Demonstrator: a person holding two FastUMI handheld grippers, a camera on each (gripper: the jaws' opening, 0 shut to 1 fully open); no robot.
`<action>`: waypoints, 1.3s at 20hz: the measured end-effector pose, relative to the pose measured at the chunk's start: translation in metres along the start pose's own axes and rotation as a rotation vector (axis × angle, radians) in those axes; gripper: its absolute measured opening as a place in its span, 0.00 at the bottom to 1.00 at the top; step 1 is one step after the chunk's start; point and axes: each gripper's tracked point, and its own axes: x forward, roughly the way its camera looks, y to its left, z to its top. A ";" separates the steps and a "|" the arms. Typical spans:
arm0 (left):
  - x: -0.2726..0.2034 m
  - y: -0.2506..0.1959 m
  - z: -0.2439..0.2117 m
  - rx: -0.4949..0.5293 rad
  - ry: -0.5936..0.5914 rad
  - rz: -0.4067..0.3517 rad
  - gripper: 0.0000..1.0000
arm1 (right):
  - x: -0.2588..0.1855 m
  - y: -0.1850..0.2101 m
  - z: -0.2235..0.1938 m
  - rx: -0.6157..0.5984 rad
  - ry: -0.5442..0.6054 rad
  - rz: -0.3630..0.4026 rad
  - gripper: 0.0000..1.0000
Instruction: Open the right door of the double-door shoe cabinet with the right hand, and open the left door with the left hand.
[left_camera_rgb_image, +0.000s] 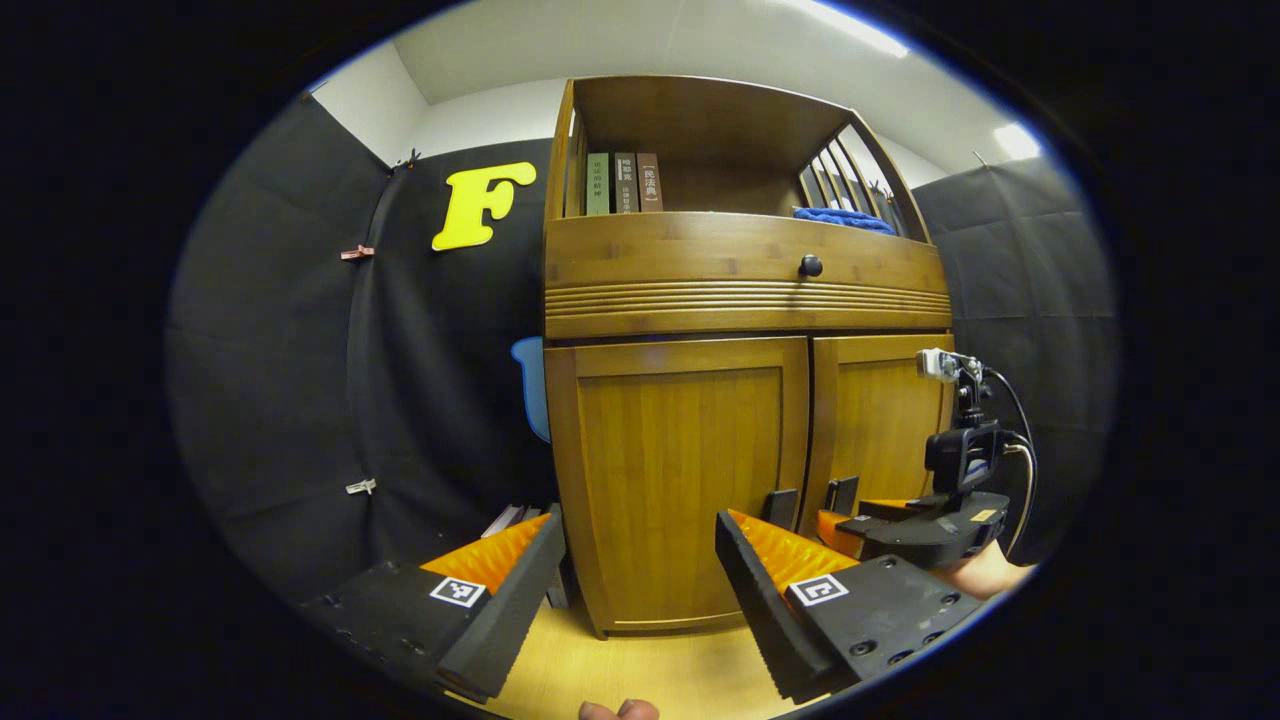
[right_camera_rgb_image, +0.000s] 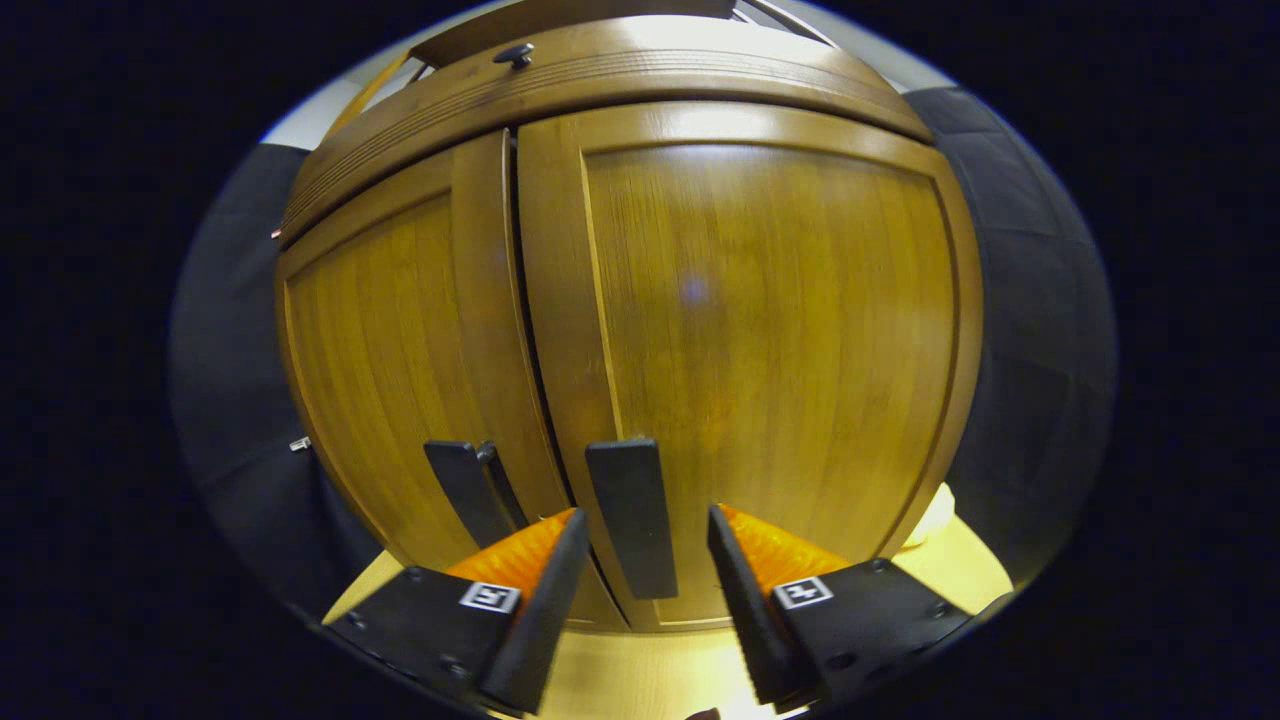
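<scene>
Two fingers of the right gripper (right_camera_rgb_image: 640, 560) stick out at the bottom of the right gripper view, spread apart, with the dark flat handle (right_camera_rgb_image: 630, 515) of the right door (right_camera_rgb_image: 760, 330) standing between them. They look lined up on each side of it but do not seem to press on it yet, so the gripper holds nothing. My guess is that it sits this way so it can close on the handle and pull. Just to the side is the left door (right_camera_rgb_image: 390, 350) with its own dark handle (right_camera_rgb_image: 468, 490), and a thin dark gap runs between the two doors — both look shut. In the left gripper view, the left gripper (left_camera_rgb_image: 640, 560) is wide open too and empty, hanging farther back from the shoe cabinet (left_camera_rgb_image: 745, 300), pointed at the left door (left_camera_rgb_image: 680, 470). It seems to be waiting its turn. From there you can see the right gripper (left_camera_rgb_image: 915, 535) low down by the handles, with a bit of a hand behind it. Up top, the cabinet has a drawer with a round knob (left_camera_rgb_image: 811, 265), some books (left_camera_rgb_image: 624, 183) and a blue cloth (left_camera_rgb_image: 843, 218) on the shelf — none of that matters for this job. Nothing is open yet, so the job is just starting.
</scene>
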 end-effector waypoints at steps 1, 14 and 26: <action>0.001 0.002 -0.002 0.002 0.005 0.001 0.92 | 0.005 -0.001 -0.006 0.001 0.015 -0.006 0.74; -0.017 0.019 -0.017 -0.010 0.044 0.029 0.93 | -0.005 -0.002 -0.009 -0.086 -0.038 -0.023 0.29; -0.036 0.002 -0.021 -0.021 0.062 0.021 0.93 | -0.014 -0.017 0.002 0.011 -0.064 -0.021 0.21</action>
